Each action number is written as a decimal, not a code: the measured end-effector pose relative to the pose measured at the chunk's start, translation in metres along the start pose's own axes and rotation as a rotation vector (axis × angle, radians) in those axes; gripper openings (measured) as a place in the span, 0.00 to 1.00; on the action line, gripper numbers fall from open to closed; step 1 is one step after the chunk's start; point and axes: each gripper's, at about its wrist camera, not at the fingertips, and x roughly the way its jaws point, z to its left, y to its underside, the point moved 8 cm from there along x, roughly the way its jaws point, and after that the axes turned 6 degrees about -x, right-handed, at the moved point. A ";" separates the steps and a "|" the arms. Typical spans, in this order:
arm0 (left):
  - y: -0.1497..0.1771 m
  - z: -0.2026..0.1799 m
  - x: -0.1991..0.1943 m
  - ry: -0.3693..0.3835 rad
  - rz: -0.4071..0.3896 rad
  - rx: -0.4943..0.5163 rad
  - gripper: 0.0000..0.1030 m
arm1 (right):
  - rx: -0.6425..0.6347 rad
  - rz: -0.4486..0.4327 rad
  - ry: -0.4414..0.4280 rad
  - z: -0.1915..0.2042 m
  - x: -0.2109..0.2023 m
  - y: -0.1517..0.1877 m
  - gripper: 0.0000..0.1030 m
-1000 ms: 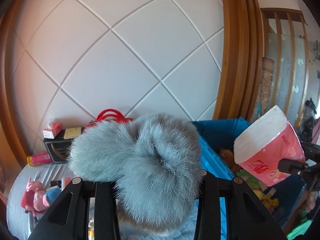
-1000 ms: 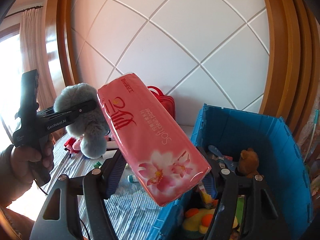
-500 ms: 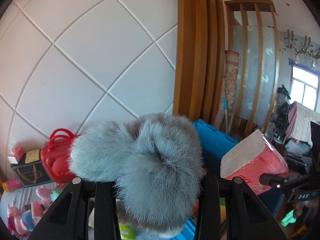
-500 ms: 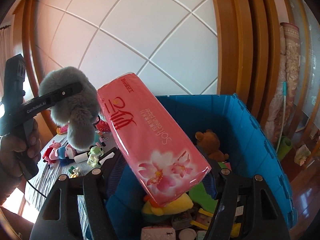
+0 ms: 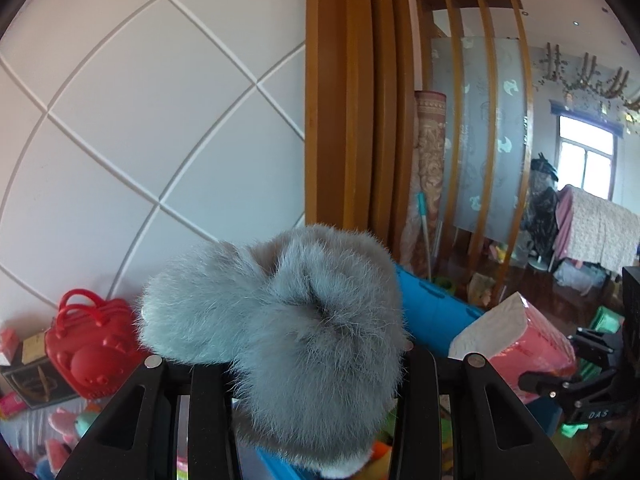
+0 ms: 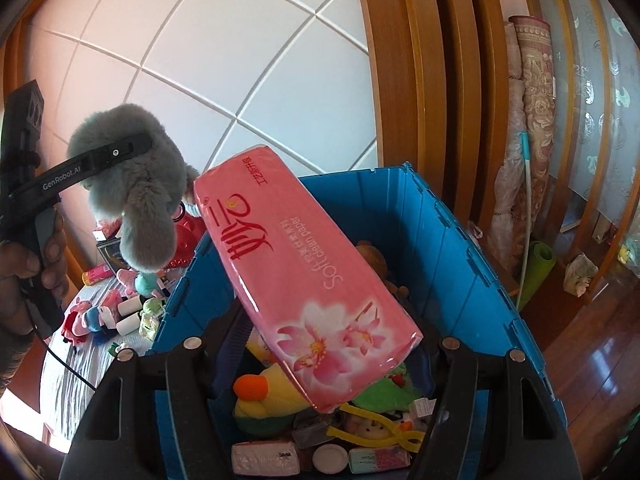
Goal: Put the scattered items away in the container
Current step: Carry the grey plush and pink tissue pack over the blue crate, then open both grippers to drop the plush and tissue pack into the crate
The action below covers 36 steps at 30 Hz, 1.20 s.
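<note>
My left gripper (image 5: pixel 316 364) is shut on a grey furry plush toy (image 5: pixel 280 332) and holds it in the air; the toy also shows in the right wrist view (image 6: pixel 136 196), left of the crate. My right gripper (image 6: pixel 320 344) is shut on a pink tissue pack (image 6: pixel 304 280) and holds it tilted above the open blue crate (image 6: pixel 460 256). The pack also shows in the left wrist view (image 5: pixel 520 340), to the right. The crate holds several toys and small packs, among them a yellow plush duck (image 6: pixel 268 396).
A red toy handbag (image 5: pixel 88 344) stands by the white panelled wall. Pig figures and small toys (image 6: pixel 104 312) lie on the grey cloth left of the crate. Wooden posts and a rolled carpet (image 6: pixel 536 128) stand to the right.
Both grippers have swung right with their loads. The tissue pack is now over the crate's inside, and the grey plush has come up beside the crate's left wall.
</note>
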 end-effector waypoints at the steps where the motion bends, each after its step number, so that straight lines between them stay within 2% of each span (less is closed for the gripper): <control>1: -0.002 -0.003 0.004 0.005 0.000 0.002 0.36 | 0.003 0.005 0.003 -0.002 0.000 0.001 0.65; 18: -0.017 -0.043 0.062 0.068 0.024 0.040 0.36 | 0.048 0.049 0.045 -0.037 0.011 0.014 0.65; 24: -0.016 -0.045 0.074 0.064 0.047 0.030 0.37 | 0.054 0.055 0.062 -0.045 0.013 0.016 0.65; 26: -0.019 -0.041 0.076 0.064 0.045 0.000 0.47 | 0.049 0.052 0.082 -0.048 0.013 0.013 0.67; 27: -0.022 -0.040 0.076 0.070 0.041 -0.014 0.72 | 0.044 0.052 0.099 -0.050 0.013 0.012 0.71; 28: -0.024 -0.040 0.077 0.076 0.040 -0.021 1.00 | 0.037 0.059 0.112 -0.050 0.015 0.011 0.85; 29: -0.026 -0.039 0.076 0.072 0.027 -0.022 0.99 | 0.030 0.066 0.123 -0.051 0.017 0.011 0.95; 30: -0.026 -0.038 0.073 0.061 0.018 -0.017 0.99 | 0.026 0.060 0.129 -0.050 0.017 0.010 1.00; 36: -0.009 -0.015 0.062 0.027 0.028 -0.052 0.99 | 0.026 0.053 0.089 -0.038 0.020 0.009 1.00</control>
